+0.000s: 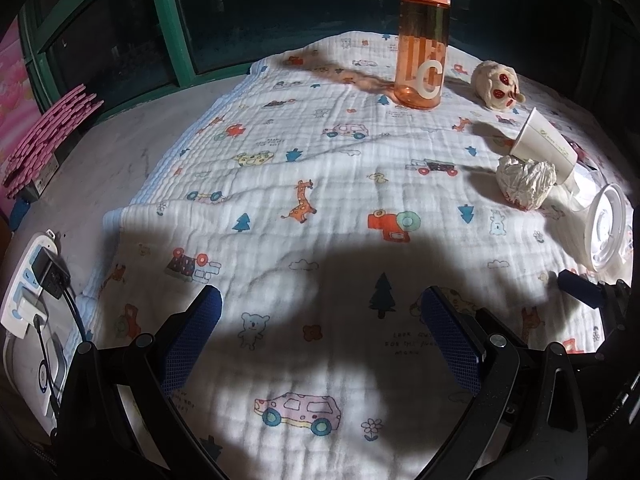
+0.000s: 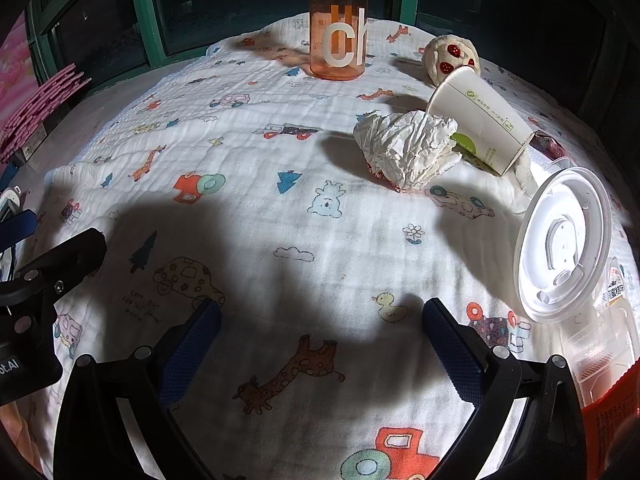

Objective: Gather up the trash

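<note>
the paper cup [image 2: 484,128] hides part of the plush toy [image 2: 450,56].

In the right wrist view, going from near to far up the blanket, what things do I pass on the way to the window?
Clear plastic lid → crumpled paper ball → white paper cup lying on its side → small plush toy with red eyes → orange water bottle, standing upright farthest back.

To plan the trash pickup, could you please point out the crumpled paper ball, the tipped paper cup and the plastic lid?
crumpled paper ball [image 2: 406,148], right wrist view, centre of the wad.
tipped paper cup [image 2: 480,120], right wrist view, middle of its side wall.
plastic lid [image 2: 564,240], right wrist view, flat centre.
</note>
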Action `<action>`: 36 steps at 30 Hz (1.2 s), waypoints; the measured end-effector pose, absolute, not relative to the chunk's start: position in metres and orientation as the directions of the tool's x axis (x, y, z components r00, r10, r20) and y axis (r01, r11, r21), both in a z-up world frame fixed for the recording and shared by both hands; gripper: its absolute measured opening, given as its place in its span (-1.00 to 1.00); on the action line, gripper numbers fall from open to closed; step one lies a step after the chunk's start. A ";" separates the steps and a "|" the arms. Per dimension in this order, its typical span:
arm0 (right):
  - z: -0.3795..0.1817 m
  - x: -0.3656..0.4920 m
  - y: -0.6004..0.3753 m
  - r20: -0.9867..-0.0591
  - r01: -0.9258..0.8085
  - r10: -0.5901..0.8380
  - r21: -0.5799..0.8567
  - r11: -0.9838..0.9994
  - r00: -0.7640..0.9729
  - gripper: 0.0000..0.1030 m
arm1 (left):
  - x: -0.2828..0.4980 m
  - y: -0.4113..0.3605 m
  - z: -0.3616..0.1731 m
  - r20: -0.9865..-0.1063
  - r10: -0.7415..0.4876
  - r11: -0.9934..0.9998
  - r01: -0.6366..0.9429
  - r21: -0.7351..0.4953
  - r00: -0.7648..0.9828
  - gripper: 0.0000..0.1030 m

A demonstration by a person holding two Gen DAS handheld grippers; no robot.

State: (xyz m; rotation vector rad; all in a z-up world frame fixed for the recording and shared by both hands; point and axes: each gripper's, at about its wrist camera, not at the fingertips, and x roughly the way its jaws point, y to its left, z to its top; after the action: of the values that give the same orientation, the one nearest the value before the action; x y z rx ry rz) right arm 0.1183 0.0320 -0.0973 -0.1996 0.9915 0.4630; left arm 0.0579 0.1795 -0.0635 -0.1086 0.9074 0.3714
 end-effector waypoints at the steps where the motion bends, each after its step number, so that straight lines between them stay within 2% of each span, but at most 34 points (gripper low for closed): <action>1: -0.097 0.118 0.032 -0.841 -0.462 0.284 0.046 0.885 0.461 0.89 | 0.058 0.180 -0.064 -0.786 0.271 0.931 -0.360 0.066 0.556 0.90; 27: -0.097 0.119 0.031 -0.846 -0.460 0.278 0.045 0.887 0.454 0.89 | 0.054 0.176 -0.055 -0.778 0.267 0.930 -0.363 0.054 0.568 0.90; 36: -0.074 0.089 0.012 -0.838 -0.451 0.288 0.057 0.891 0.464 0.89 | 0.047 0.162 -0.044 -0.765 0.254 0.940 -0.338 0.050 0.592 0.90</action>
State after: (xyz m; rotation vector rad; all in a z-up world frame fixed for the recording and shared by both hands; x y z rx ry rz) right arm 0.0893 0.0123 -0.0738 -0.1823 0.9899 0.4567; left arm 0.0469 0.1616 -0.0437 -0.1043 0.8717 0.3448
